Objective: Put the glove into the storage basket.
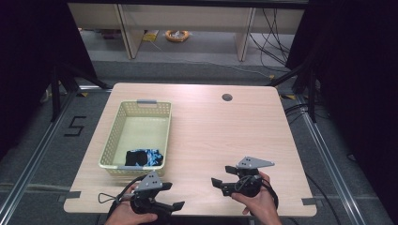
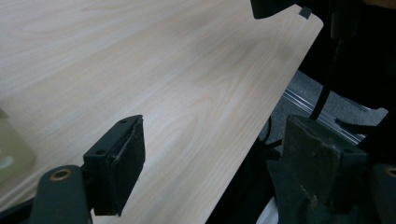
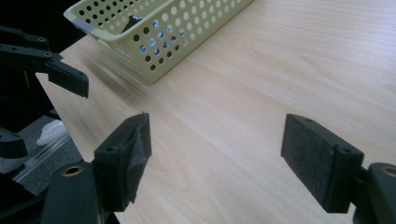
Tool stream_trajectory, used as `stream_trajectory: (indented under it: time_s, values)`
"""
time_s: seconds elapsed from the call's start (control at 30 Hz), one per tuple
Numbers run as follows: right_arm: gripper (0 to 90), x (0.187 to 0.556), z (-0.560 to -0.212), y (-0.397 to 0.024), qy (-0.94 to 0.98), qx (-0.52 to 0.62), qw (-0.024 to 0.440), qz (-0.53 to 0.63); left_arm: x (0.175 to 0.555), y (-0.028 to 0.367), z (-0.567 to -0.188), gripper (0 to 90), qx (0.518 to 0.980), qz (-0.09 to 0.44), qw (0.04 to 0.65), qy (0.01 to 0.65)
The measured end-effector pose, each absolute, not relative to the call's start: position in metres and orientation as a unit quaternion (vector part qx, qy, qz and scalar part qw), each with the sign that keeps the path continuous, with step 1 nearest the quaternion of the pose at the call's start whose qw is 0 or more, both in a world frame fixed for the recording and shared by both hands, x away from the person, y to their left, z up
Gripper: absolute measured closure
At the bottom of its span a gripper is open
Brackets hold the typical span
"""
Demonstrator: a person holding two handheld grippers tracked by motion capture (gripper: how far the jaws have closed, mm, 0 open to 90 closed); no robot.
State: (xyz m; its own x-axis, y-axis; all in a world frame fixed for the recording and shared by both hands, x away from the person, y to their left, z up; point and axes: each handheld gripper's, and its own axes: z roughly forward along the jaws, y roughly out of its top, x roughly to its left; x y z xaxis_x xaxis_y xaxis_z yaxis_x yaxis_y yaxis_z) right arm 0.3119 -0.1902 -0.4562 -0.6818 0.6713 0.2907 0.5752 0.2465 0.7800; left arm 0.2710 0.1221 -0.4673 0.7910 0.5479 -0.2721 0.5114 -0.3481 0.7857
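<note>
A pale wood tabletop [image 1: 216, 126] carries a yellow perforated basket [image 1: 117, 136] on its left half, with a dark blue and black cloth [image 1: 144, 157] bundled at the basket's near end. The left gripper [image 1: 174, 198], held in the person's left hand [image 1: 129, 215] at the near edge just in front of the basket, has its jaws spread wide with nothing between them. The right gripper [image 1: 220, 177], held in the right hand [image 1: 258, 201] near the tabletop's near right part, is likewise wide and empty, pointing left toward the basket. A round hole [image 1: 227, 97] sits at the far side of the tabletop.
</note>
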Motion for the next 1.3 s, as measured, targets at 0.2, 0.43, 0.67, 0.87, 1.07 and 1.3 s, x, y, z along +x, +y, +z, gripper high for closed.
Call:
stream_trajectory:
  time_s: [0.2, 0.43, 0.67, 0.87, 1.07, 1.3]
  values:
    - [24.6, 0.305, -0.463, -0.191, 0.791, 0.394, 0.049, 0.465, 0.271, 0.125, -0.480, 21.1, 0.827, 0.018, 0.458, 0.326]
    - [24.6, 0.298, -0.470, -0.192, 0.795, 0.388, 0.045, 0.464, 0.270, 0.133, -0.486, 21.1, 0.823, 0.031, 0.457, 0.335]
    - [23.3, 0.288, -0.478, -0.192, 0.800, 0.390, 0.054, 0.453, 0.268, 0.139, -0.493, 21.0, 0.825, 0.042, 0.452, 0.338]
    - [22.2, 0.278, -0.483, -0.193, 0.800, 0.396, 0.046, 0.448, 0.263, 0.144, -0.501, 20.7, 0.823, 0.041, 0.452, 0.342]
    - [21.2, 0.274, -0.491, -0.194, 0.811, 0.367, 0.063, 0.451, 0.261, 0.149, -0.504, 20.4, 0.833, 0.051, 0.435, 0.339]
    - [20.4, 0.270, -0.492, -0.197, 0.818, 0.376, 0.065, 0.431, 0.259, 0.149, -0.506, 20.4, 0.828, 0.067, 0.441, 0.340]
